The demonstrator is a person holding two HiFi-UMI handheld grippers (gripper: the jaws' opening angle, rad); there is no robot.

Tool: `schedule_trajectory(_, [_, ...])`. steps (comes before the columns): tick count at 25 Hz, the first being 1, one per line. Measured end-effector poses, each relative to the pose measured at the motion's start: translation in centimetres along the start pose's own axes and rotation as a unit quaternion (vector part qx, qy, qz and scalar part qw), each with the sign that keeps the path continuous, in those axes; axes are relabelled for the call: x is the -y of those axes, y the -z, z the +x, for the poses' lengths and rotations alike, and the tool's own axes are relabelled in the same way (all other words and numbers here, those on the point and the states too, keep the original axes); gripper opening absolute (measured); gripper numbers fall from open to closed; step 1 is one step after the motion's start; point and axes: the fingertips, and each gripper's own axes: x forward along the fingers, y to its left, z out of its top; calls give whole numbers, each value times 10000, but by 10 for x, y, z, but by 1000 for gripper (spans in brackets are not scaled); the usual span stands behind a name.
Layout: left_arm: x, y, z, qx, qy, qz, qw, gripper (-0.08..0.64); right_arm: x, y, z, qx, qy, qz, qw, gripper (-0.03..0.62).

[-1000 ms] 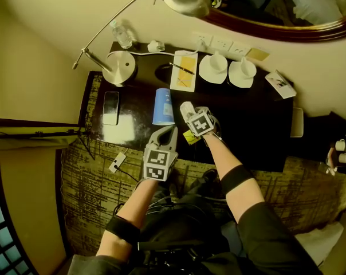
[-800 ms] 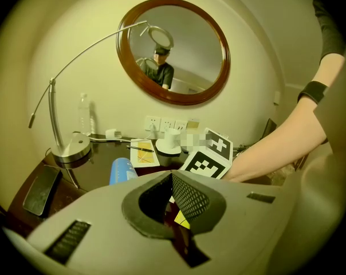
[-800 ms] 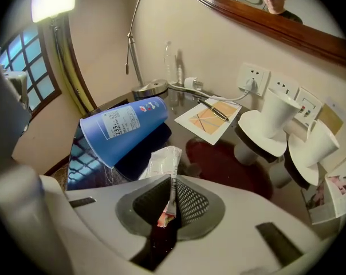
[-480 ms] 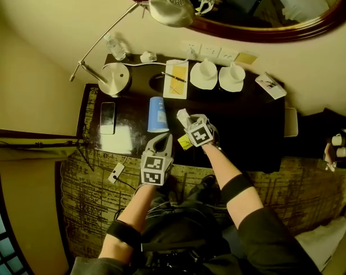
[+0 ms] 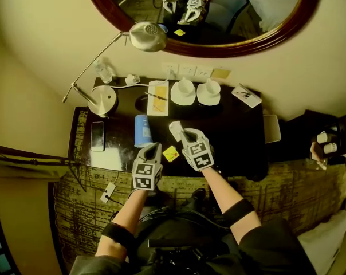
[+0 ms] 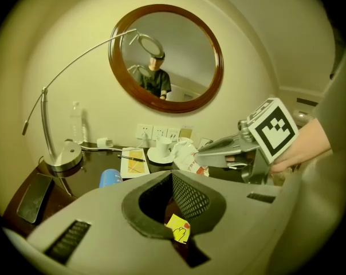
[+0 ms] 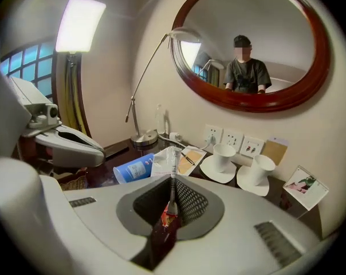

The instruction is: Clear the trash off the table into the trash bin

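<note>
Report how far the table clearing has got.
Done: nothing shows as binned; no bin is in view. In hand: the right gripper has just closed its jaws on a wrapper. Remaining: the blue cup on its side and a yellow slip lie on the table; the left gripper is shut, empty.

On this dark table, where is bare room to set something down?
The right part of the table is bare, between the saucers, the card and the front edge. A smaller patch lies between phone and blue cup. The back row by the lamp base is crowded.
</note>
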Motion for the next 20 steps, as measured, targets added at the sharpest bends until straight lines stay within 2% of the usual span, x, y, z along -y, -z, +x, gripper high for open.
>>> schedule_trajectory(6, [9,-11,1,154,20,156,9998,5,13,-8,-68,747,325,363,9960,37])
schedule_trajectory(11, [28,-20,7,143,186,311,9992,5,21,3,-96,916,599,550,9925,37])
schedule_trajectory(15, [57,-24,22,58,517,513,9973,5,36,20,-121,973,932,877,9870,37])
schedule_trajectory(20, [122,-25,49,-41,1093,863,9902,5,73,58,-167,942,1471,1271,9764,37])
